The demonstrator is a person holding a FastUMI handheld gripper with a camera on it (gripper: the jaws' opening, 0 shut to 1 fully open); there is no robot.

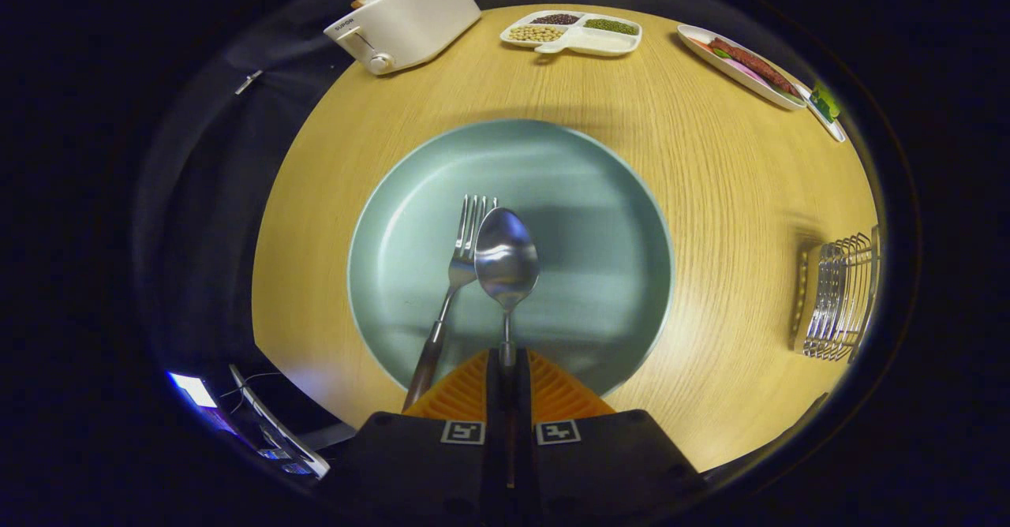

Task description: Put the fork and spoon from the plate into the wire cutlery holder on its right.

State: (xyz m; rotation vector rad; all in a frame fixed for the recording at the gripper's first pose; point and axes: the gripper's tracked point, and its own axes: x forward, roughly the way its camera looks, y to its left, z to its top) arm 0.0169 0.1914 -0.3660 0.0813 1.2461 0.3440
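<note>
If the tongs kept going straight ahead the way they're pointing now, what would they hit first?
Probably the plate. The tongs are shut on the spoon handle, its bowl leading over the plate's middle, the fork just beside. Beyond lies bare table, though depth is unclear.

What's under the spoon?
Under the spoon, gripped by the gripper, lies the green plate. The fork sits beside it, tines partly hidden behind the bowl. The plate directly beneath is covered.

"SUPOR" on the white toaster (pixel 406 22)
</note>
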